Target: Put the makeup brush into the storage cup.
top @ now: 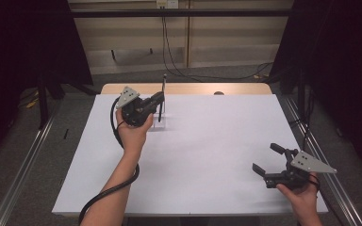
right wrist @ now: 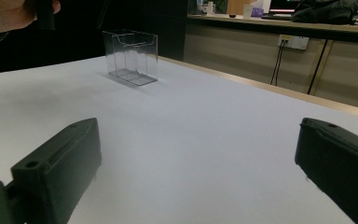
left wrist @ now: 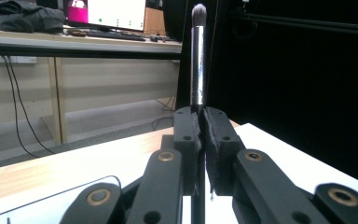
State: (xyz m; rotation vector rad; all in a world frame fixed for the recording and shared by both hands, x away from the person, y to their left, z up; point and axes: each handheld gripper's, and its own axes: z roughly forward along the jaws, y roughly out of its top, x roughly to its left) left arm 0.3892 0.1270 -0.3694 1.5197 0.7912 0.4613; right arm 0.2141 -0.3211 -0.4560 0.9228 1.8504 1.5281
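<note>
Upright, an unlabelled makeup brush (left wrist: 198, 60) sits clamped in the left tool (left wrist: 200, 135).

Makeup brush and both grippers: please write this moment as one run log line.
left gripper: shut on makeup brush, upright | right gripper: open, holds nothing | clear box: on table

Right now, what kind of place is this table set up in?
Probably a lab or office workroom set up for recording. A white-topped table stands between black curtains, a desk behind it carries a lit monitor and keyboard, and cables hang from a wall socket.
</note>
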